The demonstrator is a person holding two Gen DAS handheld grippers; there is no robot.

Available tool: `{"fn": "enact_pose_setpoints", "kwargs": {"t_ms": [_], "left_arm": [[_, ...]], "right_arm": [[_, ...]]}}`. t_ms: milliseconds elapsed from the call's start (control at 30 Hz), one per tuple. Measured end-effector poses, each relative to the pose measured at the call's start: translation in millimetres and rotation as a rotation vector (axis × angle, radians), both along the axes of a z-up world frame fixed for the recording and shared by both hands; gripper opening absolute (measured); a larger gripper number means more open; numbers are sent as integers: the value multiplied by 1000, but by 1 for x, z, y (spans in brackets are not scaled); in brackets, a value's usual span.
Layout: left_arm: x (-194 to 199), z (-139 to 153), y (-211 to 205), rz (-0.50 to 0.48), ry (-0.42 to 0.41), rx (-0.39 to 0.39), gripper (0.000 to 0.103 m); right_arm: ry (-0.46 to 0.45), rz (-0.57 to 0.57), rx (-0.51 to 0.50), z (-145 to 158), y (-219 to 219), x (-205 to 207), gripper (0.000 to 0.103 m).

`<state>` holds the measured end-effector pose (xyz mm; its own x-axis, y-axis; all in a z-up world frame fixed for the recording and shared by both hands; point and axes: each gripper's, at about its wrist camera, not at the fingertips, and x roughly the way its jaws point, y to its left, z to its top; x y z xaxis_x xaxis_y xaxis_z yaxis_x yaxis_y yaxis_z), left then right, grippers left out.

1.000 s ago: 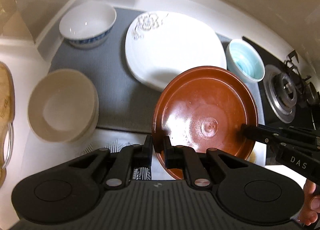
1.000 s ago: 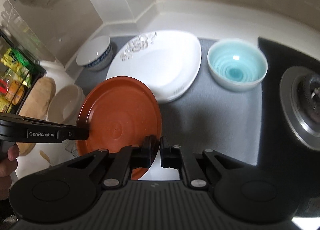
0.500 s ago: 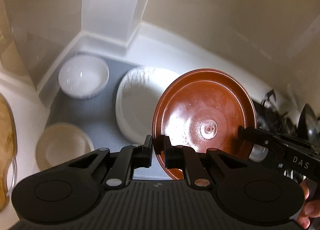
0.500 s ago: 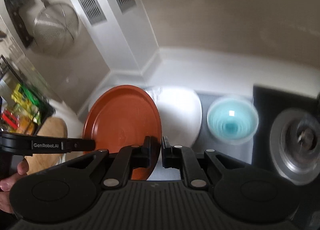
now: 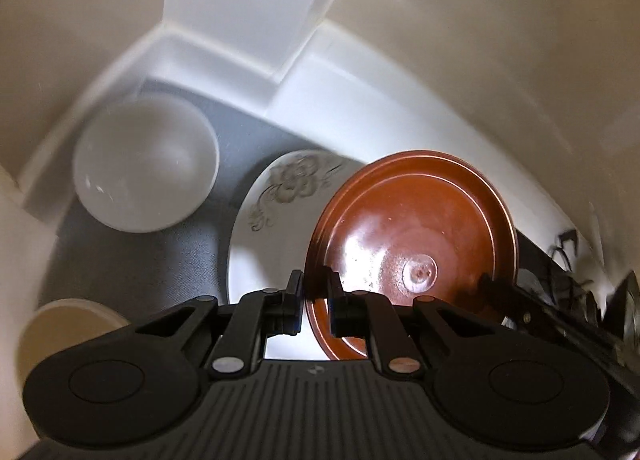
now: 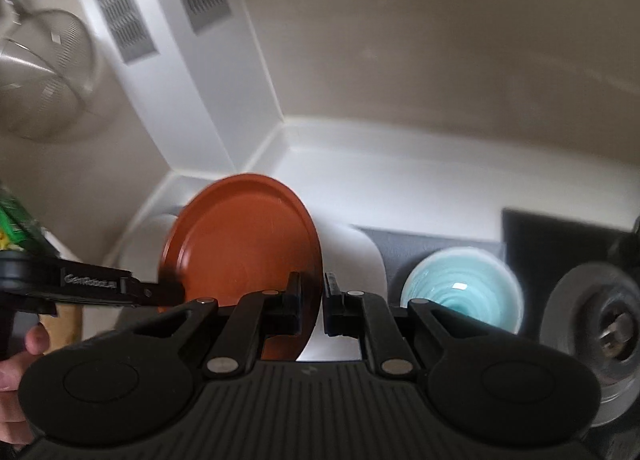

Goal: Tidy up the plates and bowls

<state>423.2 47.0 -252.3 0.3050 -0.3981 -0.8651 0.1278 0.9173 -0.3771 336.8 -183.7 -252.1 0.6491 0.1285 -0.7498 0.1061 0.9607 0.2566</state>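
While brown plate (image 5: 412,248) hangs in the air above the grey mat (image 5: 132,260), carried tilted over the white floral plate (image 5: 272,212): transfer step, presumably toward stacking. Left gripper (image 5: 316,300) clamped nearly shut on near rim; right gripper (image 6: 311,302) likewise pinched on the opposite rim. Next: level out, lower onto a chosen plate, release both together. Teal bowl (image 6: 460,292) at mat's right edge, white bowl (image 5: 146,162) at far-left corner; blurred, contact unclear.

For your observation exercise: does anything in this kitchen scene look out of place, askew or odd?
Yes: the brown plate is off the counter, tilted steeply on edge, each rim pinched by a tool, left tool and right tool. The other dishes sit flat on the grey mat.
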Motion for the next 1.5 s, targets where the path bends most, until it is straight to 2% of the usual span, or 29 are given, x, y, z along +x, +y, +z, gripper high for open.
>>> {"fn": "enact_pose_setpoints", "kwargs": {"t_ms": [67, 133, 233, 333, 467, 567, 633, 733, 800, 833, 867, 933, 1033, 1133, 1167, 1267, 1333, 1400, 1500], "left_arm": [[7, -16, -2, 10, 28, 9, 12], [11, -26, -6, 8, 8, 29, 12], [22, -41, -10, 5, 4, 53, 12], [26, -54, -10, -2, 16, 52, 12], [28, -67, -16, -14, -13, 69, 10], [22, -65, -22, -29, -43, 105, 11], [21, -62, -20, -7, -35, 97, 11], [14, -51, -14, 30, -44, 92, 22], [7, -41, -8, 61, -57, 80, 42], [4, -35, -4, 78, -68, 74, 46], [0, -30, 0, 97, -78, 74, 51], [-10, -19, 10, 138, -99, 85, 52], [-25, -7, 30, 226, -108, 96, 57], [-42, 0, 59, 314, -130, 88, 58], [-48, 2, 70, 346, -139, 78, 59], [-61, 4, 104, 444, -191, 100, 64], [-61, 6, 118, 406, -265, 92, 67], [-55, 6, 127, 333, -296, 69, 75], [-41, 7, 139, 260, -281, 30, 86]], "right_arm": [[17, 6, -13, -16, 2, 7, 10], [25, 12, -31, -32, 4, 13, 10], [44, -10, 5, -55, 0, 22, 9], [49, -17, 0, -69, 0, 29, 9], [88, -39, -7, -88, -3, 39, 7], [104, -46, 3, -97, -6, 41, 7], [104, -46, 16, -100, -8, 40, 7], [100, -32, 8, -100, -8, 37, 9], [95, -28, 5, -97, -9, 33, 17], [85, -29, 12, -94, -11, 30, 27], [71, -32, 27, -90, -12, 25, 33], [48, -41, 48, -82, -14, 16, 55], [9, -25, 54, -67, -13, -2, 76], [-8, 28, 97, -59, -12, -16, 90], [9, 38, 77, -58, -8, -18, 94], [85, 2, -107, -53, 12, -16, 101], [55, -17, -182, -41, 24, -16, 103], [-18, 19, -186, -24, 35, -16, 103], [-52, 75, -126, -4, 49, -13, 103]]}}
